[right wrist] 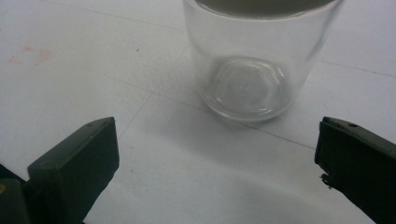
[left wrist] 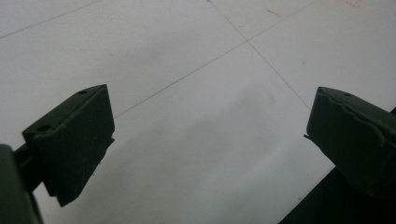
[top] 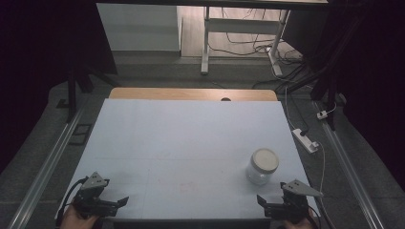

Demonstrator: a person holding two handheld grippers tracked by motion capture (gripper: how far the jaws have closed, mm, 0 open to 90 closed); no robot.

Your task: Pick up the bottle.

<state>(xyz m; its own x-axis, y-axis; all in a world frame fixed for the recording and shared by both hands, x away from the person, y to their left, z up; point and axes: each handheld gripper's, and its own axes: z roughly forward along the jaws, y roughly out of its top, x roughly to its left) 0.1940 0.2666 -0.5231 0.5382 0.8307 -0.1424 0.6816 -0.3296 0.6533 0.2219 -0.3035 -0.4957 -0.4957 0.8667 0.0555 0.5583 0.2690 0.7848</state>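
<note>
Jaws of the right gripper (right wrist: pixel 217 163) spread wide, nothing between them, pointed at a clear glass jar with a pale round lid (right wrist: pixel 254 60) just ahead on the white surface (right wrist: pixel 70 84). Jaws of the left gripper (left wrist: pixel 208 144) spread equally wide, holding nothing, over bare white sheet crossed by thin seam lines. From the high view: left gripper (top: pixel 119 202) low at the near left corner of the surface (top: pixel 181 138), held in a hand (top: pixel 76 219) at the bottom edge, grey three-cornered plate on top; right gripper (top: pixel 262 202) low at the near right corner, likewise topped with a grey plate. Clear glass jar (top: pixel 261 166) upright, lid on, empty as far as can be told, standing on the right part of the surface near the near edge, just beyond the right gripper and well apart from the left one. No contact between either gripper and the jar. Faint reddish smudge (right wrist: pixel 30 55) on the sheet to the left of the jar in the right gripper view. Strip of bare wood (top: pixel 191 94) along the far edge of the surface, white power strip (top: pixel 305 140) on the grey floor to the right.
</note>
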